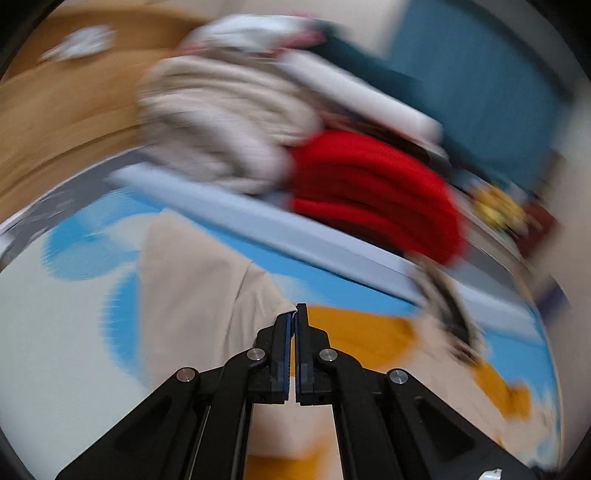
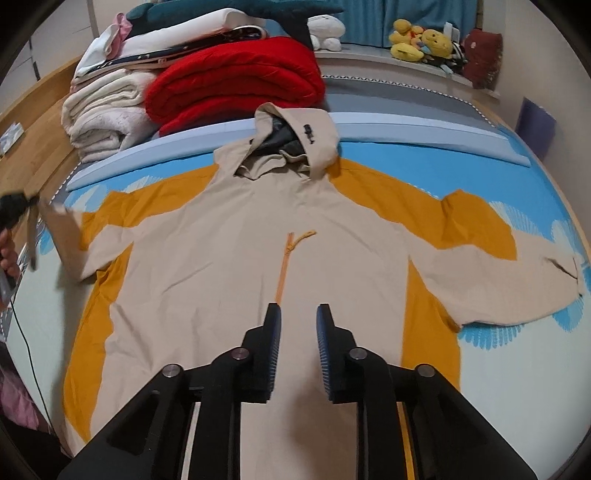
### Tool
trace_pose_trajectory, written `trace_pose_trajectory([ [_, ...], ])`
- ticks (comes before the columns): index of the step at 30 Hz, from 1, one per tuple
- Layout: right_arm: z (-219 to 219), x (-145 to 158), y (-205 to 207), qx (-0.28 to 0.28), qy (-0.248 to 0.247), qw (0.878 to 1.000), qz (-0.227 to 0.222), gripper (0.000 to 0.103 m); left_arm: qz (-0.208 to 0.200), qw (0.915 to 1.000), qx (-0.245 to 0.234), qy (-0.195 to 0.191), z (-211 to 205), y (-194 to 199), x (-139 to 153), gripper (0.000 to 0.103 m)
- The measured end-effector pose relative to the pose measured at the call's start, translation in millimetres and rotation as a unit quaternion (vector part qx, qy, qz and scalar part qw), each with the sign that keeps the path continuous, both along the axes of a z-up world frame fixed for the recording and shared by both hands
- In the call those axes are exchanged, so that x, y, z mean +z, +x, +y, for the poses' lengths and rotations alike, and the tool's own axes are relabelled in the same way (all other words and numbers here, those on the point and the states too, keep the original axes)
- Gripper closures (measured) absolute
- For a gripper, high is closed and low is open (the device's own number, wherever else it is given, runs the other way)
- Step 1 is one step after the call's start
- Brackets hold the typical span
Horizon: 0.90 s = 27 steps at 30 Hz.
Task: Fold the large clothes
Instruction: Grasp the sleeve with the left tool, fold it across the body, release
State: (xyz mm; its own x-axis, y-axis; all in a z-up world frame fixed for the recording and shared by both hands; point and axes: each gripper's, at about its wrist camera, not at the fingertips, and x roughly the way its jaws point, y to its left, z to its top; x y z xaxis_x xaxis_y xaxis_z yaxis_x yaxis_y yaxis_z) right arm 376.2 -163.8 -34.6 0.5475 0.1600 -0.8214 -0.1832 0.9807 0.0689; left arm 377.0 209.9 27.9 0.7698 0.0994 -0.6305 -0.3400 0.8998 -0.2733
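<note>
A beige and mustard hooded jacket (image 2: 240,258) lies face up and spread flat on the blue-and-white bedsheet (image 2: 517,369), its hood (image 2: 295,136) toward the far side. My right gripper (image 2: 297,314) hovers over the lower front, just below the zip (image 2: 282,273), jaws apart with nothing between them. In the blurred left wrist view my left gripper (image 1: 294,317) is shut on the beige sleeve (image 1: 192,295). In the right wrist view that sleeve (image 2: 62,229) is lifted off the bed at the far left, beside a person's hand (image 2: 8,254). The other sleeve (image 2: 517,280) lies flat.
Folded bedding is stacked at the head of the bed: a red blanket (image 2: 236,81), a cream blanket (image 2: 107,114) and white pillows (image 2: 166,33). Plush toys (image 2: 421,44) sit on the far ledge. A wooden bed frame (image 2: 29,147) and a black cable (image 2: 26,332) run along the left.
</note>
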Motion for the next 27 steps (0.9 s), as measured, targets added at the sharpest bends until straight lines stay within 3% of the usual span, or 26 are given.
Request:
trace_pose_trajectory([
  [3,-13.6,1.8,-4.8,-0.011,0.009,1.0,0.002,0.08,0.006,0.9915,-0.13,0.005,-102.0,13.1,-0.2,0.103],
  [5,-23.0,4.4,-8.3,-0.022,0.014,1.0,-0.001,0.08,0.024,0.9767,-0.213,0.004,-166.5,16.4,-13.7,0.103],
  [7,-32.5,7.3,-11.5,-0.035,0.018,0.999,-0.003,0.08,0.065,0.9541,-0.292,-0.012,-220.0,18.1,-39.8,0.096],
  [9,-40.6,10.5,-14.1,-0.045,0.021,0.999,-0.006,0.081,0.124,0.9346,-0.333,-0.017,-251.7,19.2,-63.8,0.092],
  [10,-43.6,12.1,-14.8,-0.05,0.021,0.999,-0.007,0.081,0.147,0.9315,-0.333,-0.003,-261.0,16.6,-69.4,0.092],
  [12,-49.5,16.6,-13.7,-0.059,0.031,0.998,-0.009,0.081,0.148,0.9386,-0.312,0.004,-254.8,8.2,-56.7,0.091],
  [15,-51.5,25.2,-9.9,-0.066,0.05,0.996,-0.016,0.083,0.131,0.9586,-0.253,-0.002,-223.2,-12.9,-23.7,0.089],
  [17,-44.3,31.7,-6.2,-0.06,0.058,0.996,-0.025,0.096,0.134,0.9738,-0.183,-0.005,-192.3,-29.4,-1.2,0.087],
  [20,-24.8,35.6,0.0,-0.041,0.067,0.996,-0.034,0.097,0.13,0.9858,-0.104,-0.023,-150.6,-47.8,9.5,0.081],
  [22,-9.5,33.4,3.0,-0.024,0.069,0.997,-0.033,0.097,0.119,0.9907,-0.065,-0.014,-131.5,-59.3,2.1,0.08],
  [25,20.3,22.0,6.2,0.013,0.068,0.997,-0.022,0.096,0.18,0.9829,-0.027,0.026,-118.4,-46.3,-28.3,0.082],
  [27,45.7,9.7,8.6,0.046,0.054,0.997,-0.012,0.094,0.192,0.9805,-0.037,-0.021,-102.9,-37.6,-38.7,0.082],
])
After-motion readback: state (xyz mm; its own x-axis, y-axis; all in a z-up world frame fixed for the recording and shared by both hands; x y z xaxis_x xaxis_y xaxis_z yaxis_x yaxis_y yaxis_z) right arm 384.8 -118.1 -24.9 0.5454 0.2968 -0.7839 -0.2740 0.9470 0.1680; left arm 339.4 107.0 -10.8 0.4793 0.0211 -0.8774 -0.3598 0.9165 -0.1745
